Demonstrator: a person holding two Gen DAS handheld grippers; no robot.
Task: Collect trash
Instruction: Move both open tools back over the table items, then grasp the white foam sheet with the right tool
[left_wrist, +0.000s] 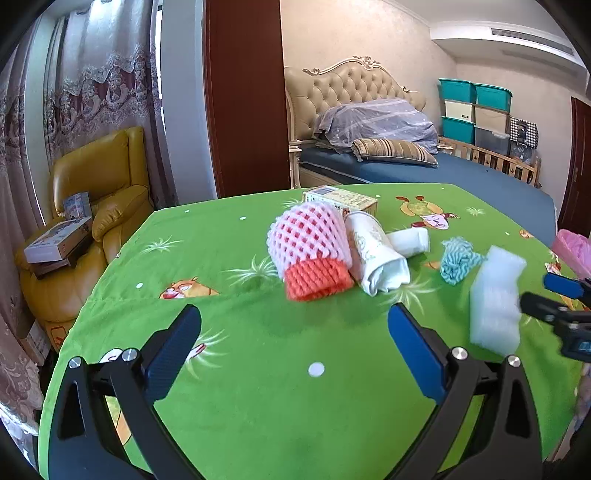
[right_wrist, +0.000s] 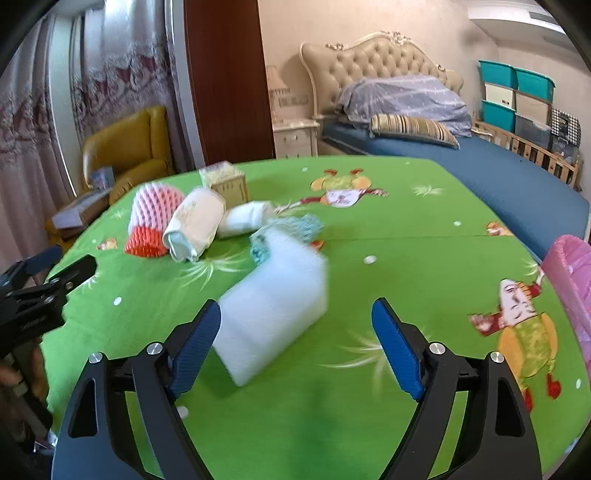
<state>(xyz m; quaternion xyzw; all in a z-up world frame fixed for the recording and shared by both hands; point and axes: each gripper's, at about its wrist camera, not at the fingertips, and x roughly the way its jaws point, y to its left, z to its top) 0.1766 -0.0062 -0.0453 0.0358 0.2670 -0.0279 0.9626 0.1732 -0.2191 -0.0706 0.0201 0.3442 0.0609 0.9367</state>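
White foam block (right_wrist: 273, 295) lies between the right gripper's (right_wrist: 295, 343) spread jaws near the green tabletop's (right_wrist: 406, 236) front edge, the left gripper (left_wrist: 295, 354) gapes empty, and every scrap apparently remains uncollected.

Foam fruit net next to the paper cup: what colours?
Foam fruit net: pink mesh with an orange band at one end. Clearest in the left wrist view.
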